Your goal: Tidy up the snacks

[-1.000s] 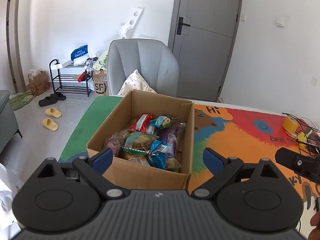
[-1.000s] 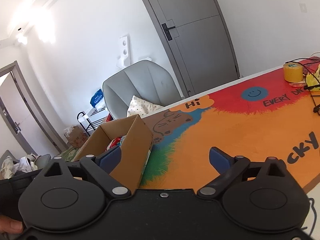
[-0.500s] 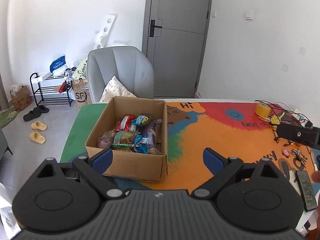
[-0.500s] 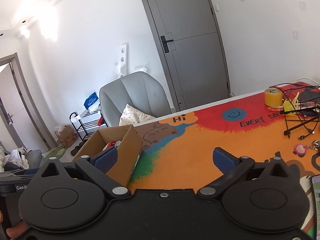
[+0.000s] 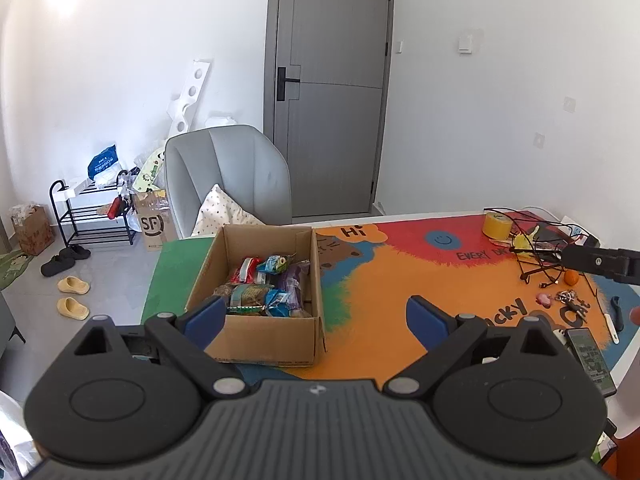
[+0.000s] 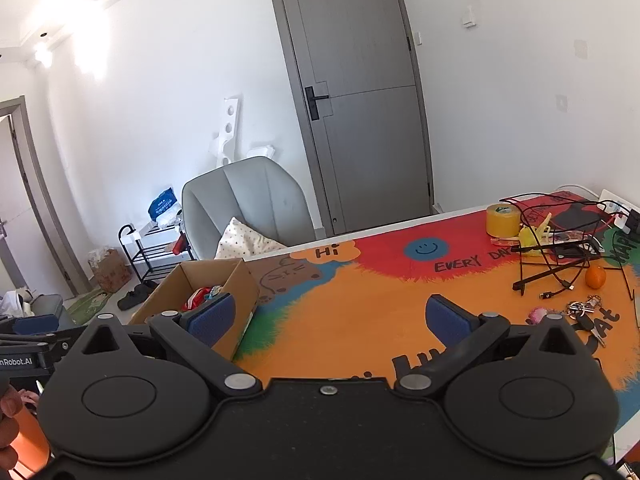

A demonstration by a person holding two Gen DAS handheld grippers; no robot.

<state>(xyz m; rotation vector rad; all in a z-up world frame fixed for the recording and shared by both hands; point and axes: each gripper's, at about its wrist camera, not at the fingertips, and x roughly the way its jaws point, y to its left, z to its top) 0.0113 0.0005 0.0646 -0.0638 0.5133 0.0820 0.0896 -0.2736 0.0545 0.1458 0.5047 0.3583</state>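
An open cardboard box (image 5: 264,336) stands on the left part of the colourful table mat (image 5: 384,288). It holds several wrapped snacks (image 5: 266,286) in red, blue, green and purple packets. My left gripper (image 5: 316,320) is open and empty, held back from the box and above the table's near edge. My right gripper (image 6: 328,316) is open and empty, to the right of the box (image 6: 192,292), above the orange mat (image 6: 360,304). The right gripper's body shows at the right edge of the left wrist view (image 5: 600,262).
At the table's right end lie a yellow tape roll (image 6: 502,220), black cables and a wire stand (image 6: 560,256), a small orange (image 6: 595,277), keys (image 6: 580,310) and a phone (image 5: 590,356). A grey chair (image 5: 228,184) with a cushion stands behind the table. A shoe rack (image 5: 96,212) is at the far left.
Both grippers have pulled back and risen away from the box, so more of the table and room shows. The jaws stay open and empty.
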